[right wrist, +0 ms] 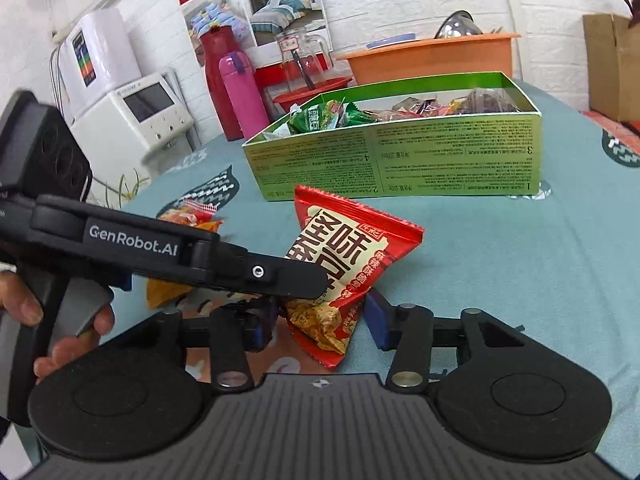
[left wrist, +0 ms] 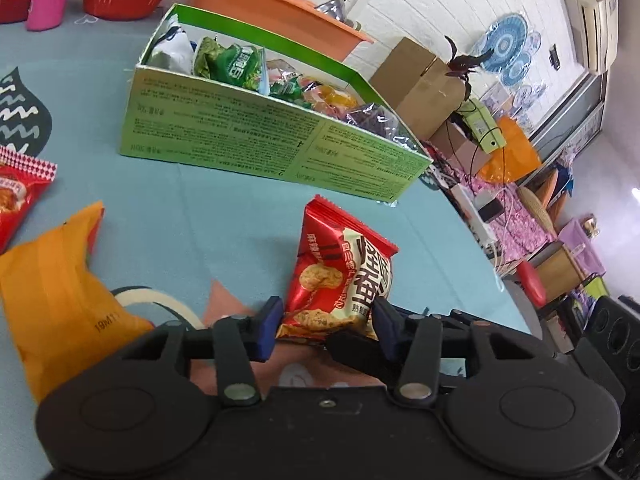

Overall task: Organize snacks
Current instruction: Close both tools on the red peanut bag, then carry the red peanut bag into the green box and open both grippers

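I grip the red packet (left wrist: 340, 276) in my left gripper (left wrist: 326, 322); right gripper (right wrist: 320, 320) brackets it, unclenched; next, lift it into the green box (left wrist: 272, 136)

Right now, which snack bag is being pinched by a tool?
The red snack bag with big dark characters on cream, standing up between the left tool fingers. The orange bag and the red-checkered bag lie untouched on the table.

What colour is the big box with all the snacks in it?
Green. The box has light green sides with tiny dark print and a brighter green inside, clearest in the right wrist view.
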A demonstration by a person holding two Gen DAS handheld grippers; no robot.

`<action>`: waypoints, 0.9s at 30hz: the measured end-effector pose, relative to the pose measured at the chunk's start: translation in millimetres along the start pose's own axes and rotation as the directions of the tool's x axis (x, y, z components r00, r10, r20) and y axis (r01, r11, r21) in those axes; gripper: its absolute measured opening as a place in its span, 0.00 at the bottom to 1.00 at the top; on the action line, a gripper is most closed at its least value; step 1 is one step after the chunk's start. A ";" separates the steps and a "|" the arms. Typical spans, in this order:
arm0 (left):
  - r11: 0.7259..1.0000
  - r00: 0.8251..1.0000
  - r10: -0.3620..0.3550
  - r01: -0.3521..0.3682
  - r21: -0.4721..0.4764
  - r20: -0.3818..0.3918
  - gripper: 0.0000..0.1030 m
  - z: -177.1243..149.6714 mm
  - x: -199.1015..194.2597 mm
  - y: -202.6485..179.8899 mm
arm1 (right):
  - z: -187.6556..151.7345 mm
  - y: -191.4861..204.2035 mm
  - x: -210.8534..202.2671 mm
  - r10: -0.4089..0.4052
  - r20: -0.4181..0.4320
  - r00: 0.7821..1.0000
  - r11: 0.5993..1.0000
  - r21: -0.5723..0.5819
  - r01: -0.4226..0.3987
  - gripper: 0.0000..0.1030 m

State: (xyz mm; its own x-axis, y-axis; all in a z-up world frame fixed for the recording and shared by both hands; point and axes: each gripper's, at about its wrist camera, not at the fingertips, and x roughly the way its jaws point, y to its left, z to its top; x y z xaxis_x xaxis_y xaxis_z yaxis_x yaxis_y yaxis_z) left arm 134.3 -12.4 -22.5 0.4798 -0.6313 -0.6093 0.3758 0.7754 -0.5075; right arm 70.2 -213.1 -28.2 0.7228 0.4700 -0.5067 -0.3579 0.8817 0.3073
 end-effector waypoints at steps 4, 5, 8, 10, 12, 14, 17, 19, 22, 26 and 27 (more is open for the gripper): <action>0.999 0.998 -0.021 0.019 0.041 0.057 0.74 11.7 -12.5 -18.6 | 9.1 5.2 -14.3 -0.016 0.057 0.998 0.999 -0.043 0.018 0.74; 0.998 0.997 -0.028 0.024 0.056 0.077 0.73 17.2 -16.6 -24.5 | 13.7 5.3 -18.7 -0.016 0.076 0.997 0.999 -0.047 0.020 0.74; 0.995 0.991 -0.044 0.032 0.094 0.129 0.73 36.6 -25.4 -39.6 | 32.6 5.6 -29.0 -0.017 0.139 0.990 0.996 -0.082 0.028 0.75; 0.994 0.986 -0.053 0.036 0.107 0.160 0.73 51.1 -27.9 -45.9 | 48.5 3.5 -30.6 -0.016 0.177 0.984 0.995 -0.098 0.034 0.75; 0.992 0.981 -0.058 0.036 0.124 0.185 0.73 65.7 -27.2 -49.2 | 62.7 1.4 -30.3 -0.020 0.210 0.978 0.992 -0.118 0.045 0.75; 0.991 0.978 -0.060 0.035 0.128 0.198 0.73 80.4 -23.6 -51.3 | 77.8 -3.2 -26.1 -0.017 0.235 0.972 0.989 -0.136 0.051 0.75; 0.991 0.975 -0.059 0.032 0.130 0.214 0.73 100.4 -15.4 -48.6 | 95.4 -13.2 -16.1 -0.008 0.265 0.964 0.988 -0.146 0.048 0.74; 0.991 0.974 -0.057 0.029 0.127 0.219 0.73 112.4 -6.7 -44.0 | 105.5 -20.7 -7.1 -0.006 0.276 0.961 0.989 -0.141 0.046 0.74; 0.994 0.975 -0.061 0.040 0.102 0.212 0.73 128.0 7.7 -33.3 | 117.0 -29.4 7.3 -0.011 0.280 0.960 0.989 -0.135 0.051 0.74; 0.995 0.976 -0.059 0.042 0.087 0.208 0.74 143.6 25.2 -20.6 | 126.0 -40.6 24.5 -0.015 0.281 0.960 0.991 -0.125 0.052 0.74; 0.995 0.976 -0.052 0.032 0.094 0.210 0.75 145.6 30.5 -16.7 | 126.9 -44.4 29.9 -0.014 0.283 0.959 0.991 -0.122 0.051 0.75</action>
State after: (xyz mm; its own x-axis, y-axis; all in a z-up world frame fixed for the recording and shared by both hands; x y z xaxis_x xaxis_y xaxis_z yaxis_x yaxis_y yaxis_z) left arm 258.1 -42.5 56.2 0.6152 -0.6534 -0.4411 0.4639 0.7524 -0.4676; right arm 182.7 -243.4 45.2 0.8657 0.4266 -0.2619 -0.3902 0.9028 0.1808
